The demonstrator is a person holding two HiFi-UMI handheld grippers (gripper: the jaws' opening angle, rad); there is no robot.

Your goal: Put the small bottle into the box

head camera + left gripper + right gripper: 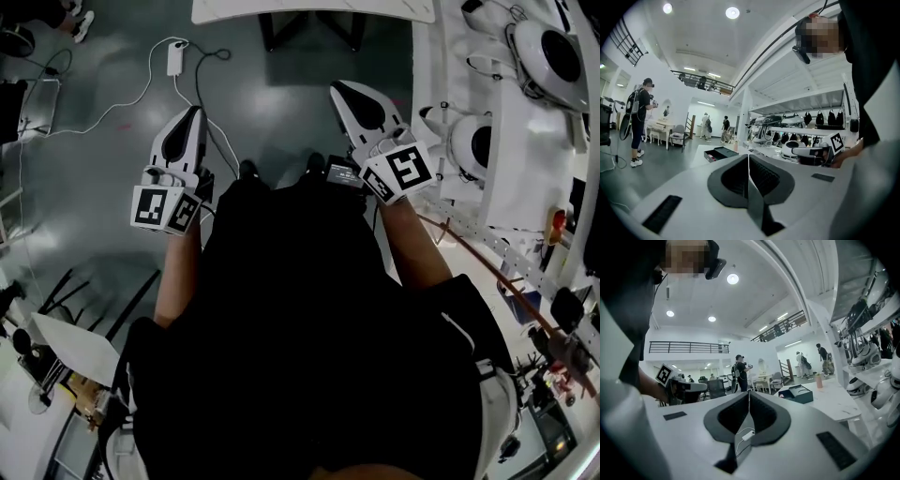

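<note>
In the right gripper view a dark open box (pixel 801 393) lies on a white table (pixel 834 404) ahead, with a small pinkish bottle (pixel 819 380) standing upright behind it. The left gripper view shows the same box (pixel 719 153) far ahead. Both grippers are held in front of the person over the floor, well short of the table (pixel 309 9). My left gripper (pixel 194 111) (pixel 748 157) has its jaws together with nothing between them. My right gripper (pixel 337 87) (pixel 749 393) is likewise shut and empty, and it also shows in the left gripper view (pixel 811 152).
White shelves (pixel 525 141) with rounded white robot parts run along the right. A power adapter (pixel 175 58) and cables lie on the grey floor. A person with a backpack (pixel 640 117) stands far off at the left, and others stand further back.
</note>
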